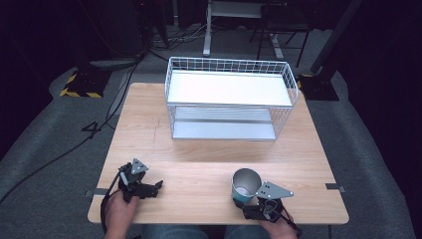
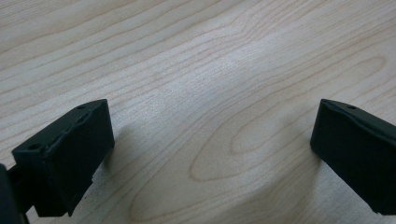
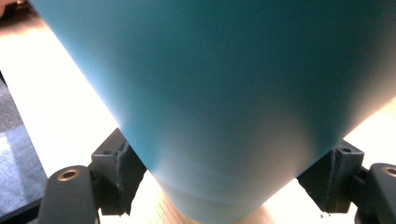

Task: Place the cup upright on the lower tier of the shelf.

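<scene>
Cup (image 1: 245,186) is grasped near its base by the right gripper (image 1: 255,208) on the bench (image 1: 209,169); the left gripper (image 1: 155,187) is kept released.

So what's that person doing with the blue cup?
A person sits at a wooden table with a gripper in each hand. The right gripper has its fingers shut on the low part of a teal cup, which stands upright near the front edge. The left gripper is open over bare wood and holds nothing. A white wire shelf rack waits at the far side; both of its levels look bare.
</scene>
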A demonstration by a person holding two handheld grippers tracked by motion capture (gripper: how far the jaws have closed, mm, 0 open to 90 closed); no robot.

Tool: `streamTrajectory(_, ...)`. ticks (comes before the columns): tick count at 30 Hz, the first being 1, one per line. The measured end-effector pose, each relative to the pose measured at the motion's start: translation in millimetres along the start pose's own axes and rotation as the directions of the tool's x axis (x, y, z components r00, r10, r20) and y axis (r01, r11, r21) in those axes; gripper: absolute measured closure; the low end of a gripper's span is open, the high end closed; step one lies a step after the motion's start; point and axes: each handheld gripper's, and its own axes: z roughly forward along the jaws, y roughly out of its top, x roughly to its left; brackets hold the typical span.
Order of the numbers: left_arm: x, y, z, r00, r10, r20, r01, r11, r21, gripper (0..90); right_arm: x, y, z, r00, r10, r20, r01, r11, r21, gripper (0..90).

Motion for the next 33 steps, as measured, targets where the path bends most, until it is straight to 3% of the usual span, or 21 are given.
streamTrajectory(8, 0.0, 0.0, 0.0, 1.0000, 0.000, 0.000, 0.000, 1.0000, 0.000, 0.1, -9.4, 13.2, -0.1, 0.9997, 0.023, 0.003, -0.023, 1.000, -0.009, 24.9)
streamTrajectory(33, 0.0, 0.0, -0.2, 1.0000, 0.001, 0.000, -0.001, 1.0000, 0.002, 0.0, -51.8, 68.9, 24.9, 0.9986, 0.046, 0.026, -0.046, 0.999, 0.000, 24.8)
